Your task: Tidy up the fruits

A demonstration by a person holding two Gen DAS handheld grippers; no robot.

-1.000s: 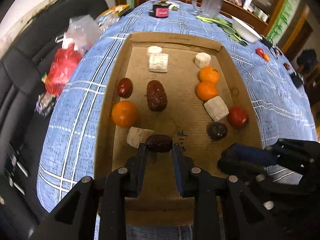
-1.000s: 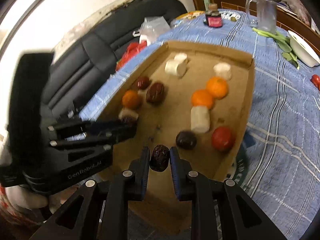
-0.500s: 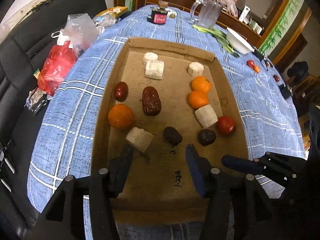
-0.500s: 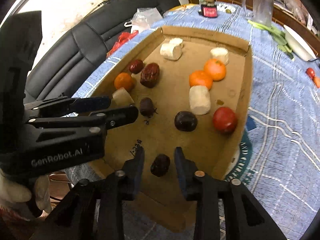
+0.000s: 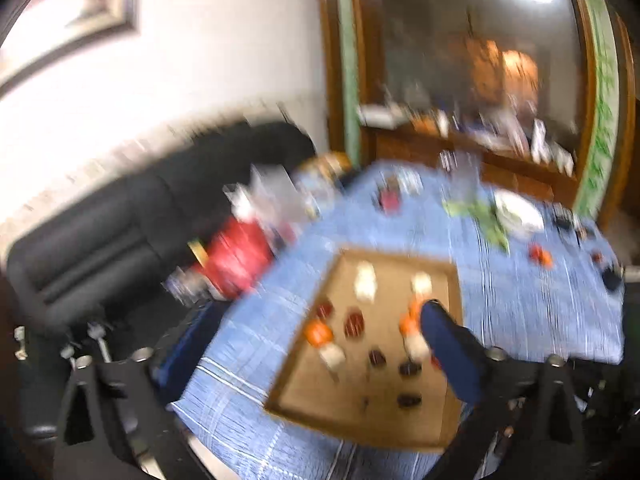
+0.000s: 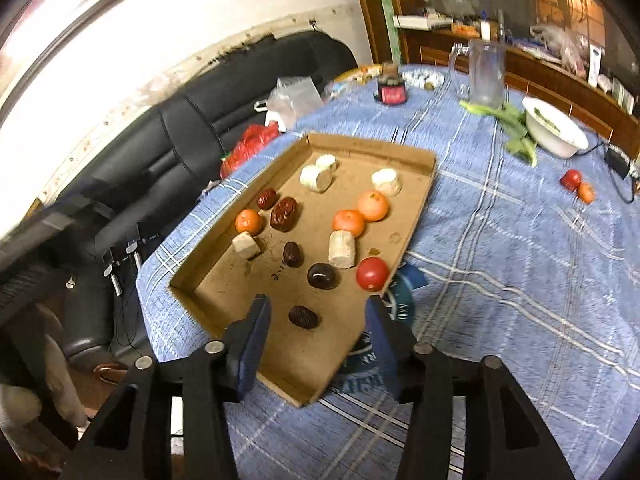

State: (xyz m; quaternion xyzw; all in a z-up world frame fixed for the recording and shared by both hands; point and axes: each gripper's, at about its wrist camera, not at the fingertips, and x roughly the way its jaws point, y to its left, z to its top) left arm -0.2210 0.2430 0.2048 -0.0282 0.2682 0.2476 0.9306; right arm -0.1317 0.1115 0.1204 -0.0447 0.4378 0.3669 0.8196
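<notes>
Right gripper (image 6: 316, 338) at bottom centre of right view, jaws spread wide, holding nothing. Dark date (image 6: 304, 317) lies loose between its fingertips on cardboard tray (image 6: 372, 148). Above, mid-frame, we see second date (image 6: 293, 254), dark round fruit (image 6: 321, 276), red tomato (image 6: 372, 273), oranges, white chunks. Farther up: white bowl (image 6: 556, 130), glass jug (image 6: 485, 74). Left view badly blurred; left gripper (image 5: 316, 356) released, fingers wide apart, tray mid-frame.

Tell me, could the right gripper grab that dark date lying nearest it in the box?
Probably yes. The right gripper is open, and the date lies loose on the box floor just ahead, roughly between its fingers, with nothing between them.
</notes>
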